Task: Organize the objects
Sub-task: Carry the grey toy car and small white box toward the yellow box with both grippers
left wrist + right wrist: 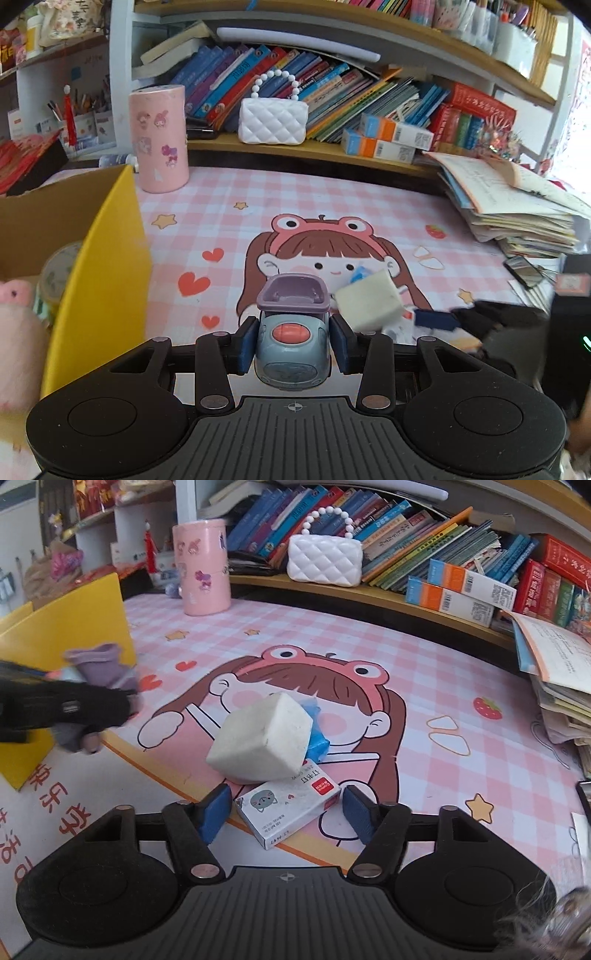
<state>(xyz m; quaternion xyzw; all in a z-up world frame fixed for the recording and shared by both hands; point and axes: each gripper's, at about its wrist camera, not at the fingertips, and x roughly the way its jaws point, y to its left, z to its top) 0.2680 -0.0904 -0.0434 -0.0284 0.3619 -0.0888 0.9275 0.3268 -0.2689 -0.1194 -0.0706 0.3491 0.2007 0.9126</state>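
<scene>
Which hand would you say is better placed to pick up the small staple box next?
Right. The right gripper is open with the staple box between its fingers, while the left gripper is shut on the toy car.

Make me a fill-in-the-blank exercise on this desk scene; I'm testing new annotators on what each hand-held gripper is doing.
1. The left hand-held gripper is shut on a toy ____.
2. Between the open pads of the right hand-held gripper lies a small white ____.
3. The white sponge block leans on something ____ in colour.
4. The pink canister stands beside a cardboard box whose outside is ____.

Missing words: car; box; blue; yellow
</scene>
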